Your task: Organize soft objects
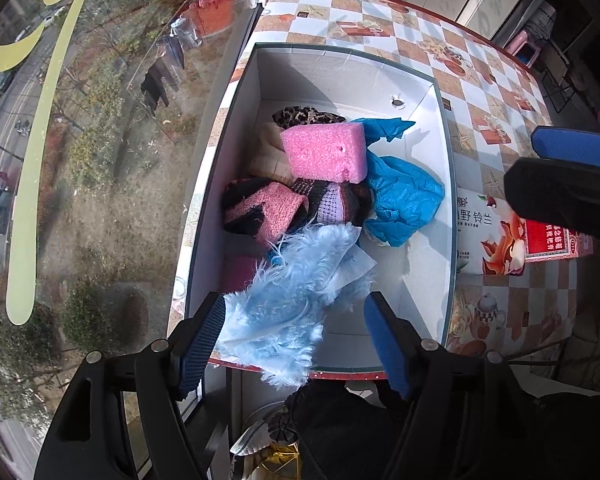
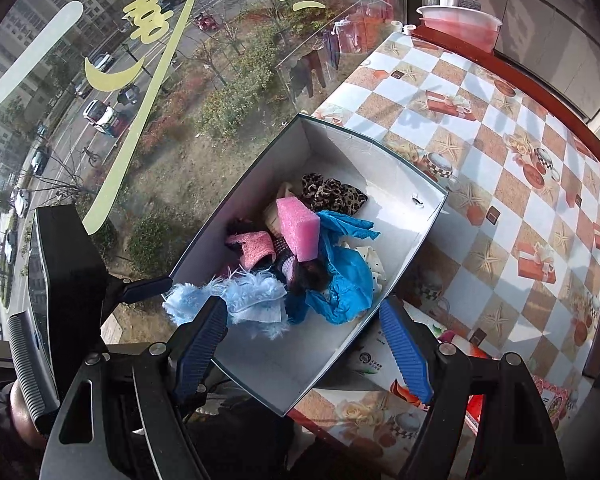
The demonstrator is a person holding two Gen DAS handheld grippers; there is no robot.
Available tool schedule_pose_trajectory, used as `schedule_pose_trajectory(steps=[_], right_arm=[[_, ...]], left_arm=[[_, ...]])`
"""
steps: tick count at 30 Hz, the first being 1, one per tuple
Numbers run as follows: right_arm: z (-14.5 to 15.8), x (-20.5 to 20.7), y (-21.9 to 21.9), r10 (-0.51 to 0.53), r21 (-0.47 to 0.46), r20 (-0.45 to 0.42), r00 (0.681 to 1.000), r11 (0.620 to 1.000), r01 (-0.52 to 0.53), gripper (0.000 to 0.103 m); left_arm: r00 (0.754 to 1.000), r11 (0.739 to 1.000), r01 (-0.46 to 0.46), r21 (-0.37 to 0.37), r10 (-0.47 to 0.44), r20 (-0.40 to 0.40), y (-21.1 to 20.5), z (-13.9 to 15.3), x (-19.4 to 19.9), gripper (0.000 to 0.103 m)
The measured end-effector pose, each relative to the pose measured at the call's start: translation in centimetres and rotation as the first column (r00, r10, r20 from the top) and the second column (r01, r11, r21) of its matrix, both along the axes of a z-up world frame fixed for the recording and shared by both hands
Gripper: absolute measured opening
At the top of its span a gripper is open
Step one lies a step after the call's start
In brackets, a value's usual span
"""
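I am looking down into the white box (image 1: 420, 92) that sits on the checkered counter (image 1: 480, 80) right by the window. The soft things go in this box so they stay together in one place.

My left gripper (image 1: 300, 340) points down over the near end of the box. Its blue fingers (image 1: 388, 344) stand wide apart. The fluffy light blue cloth (image 1: 288, 292) lies between them, half in the box and half hanging over the near edge. One finger seems to brush its fur, but nothing squeezes it, so I think it is let go and needs a push to sit fully inside.

Further in, the pink sponge (image 1: 324, 152) leans on top of the pile. Under it is a pink and black knitted thing (image 1: 268, 212), and beside it a crumpled blue plastic piece (image 1: 400, 196). A leopard print cloth (image 1: 304, 115) is tucked at the far end, with a cream cloth (image 1: 266, 152) next to it. They are heaped on one side, so the other side of the box is bare.

My right gripper (image 2: 304, 348) hangs over the near end too, jaws wide, holding nothing. It waits there so it can help tidy the fluffy cloth. A small printed carton (image 1: 488, 236) lies on the counter beside the box.
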State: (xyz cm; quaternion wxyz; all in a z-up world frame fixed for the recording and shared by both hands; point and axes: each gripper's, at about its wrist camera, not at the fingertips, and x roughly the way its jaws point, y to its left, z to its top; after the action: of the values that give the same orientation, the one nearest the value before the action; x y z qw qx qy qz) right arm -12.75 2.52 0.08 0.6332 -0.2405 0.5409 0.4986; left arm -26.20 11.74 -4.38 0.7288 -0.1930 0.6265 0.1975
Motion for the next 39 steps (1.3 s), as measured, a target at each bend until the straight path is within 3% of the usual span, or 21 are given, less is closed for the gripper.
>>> schedule_pose_trajectory(steps=[24, 39], right_arm=[[0.4, -0.9, -0.1, 0.092, 0.009, 0.057, 0.994, 0.996, -0.092, 0.08], [0.4, -0.2, -0.8, 0.09, 0.019, 0.05, 0.995, 0.996, -0.091, 0.08]], left_arm=[[1.0, 0.998, 0.007, 0.057, -0.007, -0.012, -0.4, 1.0, 0.7, 0.076], [1.0, 0.998, -0.002, 0.067, 0.004, -0.029, -0.6, 1.0, 0.8, 0.076]])
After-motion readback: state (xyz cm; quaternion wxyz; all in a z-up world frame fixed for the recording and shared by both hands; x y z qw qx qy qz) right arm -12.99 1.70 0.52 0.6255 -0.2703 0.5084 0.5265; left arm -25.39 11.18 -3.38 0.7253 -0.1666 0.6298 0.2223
